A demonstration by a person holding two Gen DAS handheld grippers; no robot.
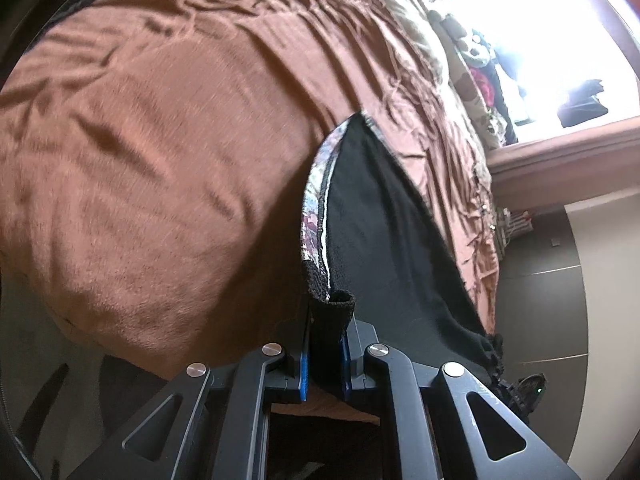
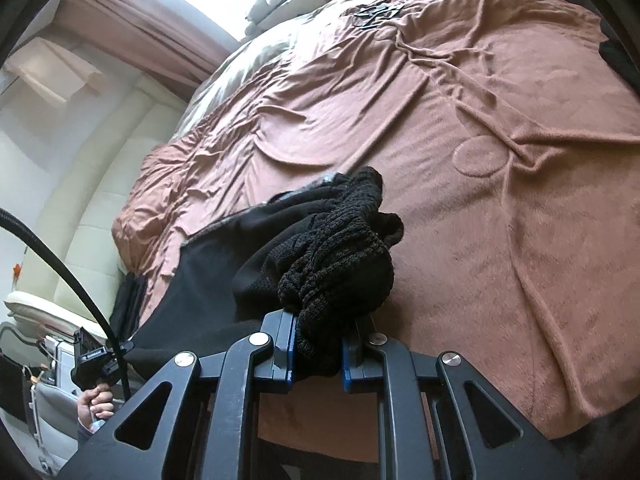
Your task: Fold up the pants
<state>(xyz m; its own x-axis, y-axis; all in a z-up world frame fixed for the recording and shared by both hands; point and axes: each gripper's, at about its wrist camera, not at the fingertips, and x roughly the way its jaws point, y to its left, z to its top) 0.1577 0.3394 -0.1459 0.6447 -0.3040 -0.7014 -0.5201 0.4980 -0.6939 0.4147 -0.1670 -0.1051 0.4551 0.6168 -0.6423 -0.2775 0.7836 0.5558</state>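
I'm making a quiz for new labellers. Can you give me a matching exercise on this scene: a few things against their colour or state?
Things:
1. pants
2. bedspread
3. left tongs
4. trim

Colour or state:
A. brown, wrinkled
B. floral pattern along an edge
C. black, stretched between both tongs
D. shut on a knit cuff

Pairs: 1-C, 2-A, 3-D, 4-B
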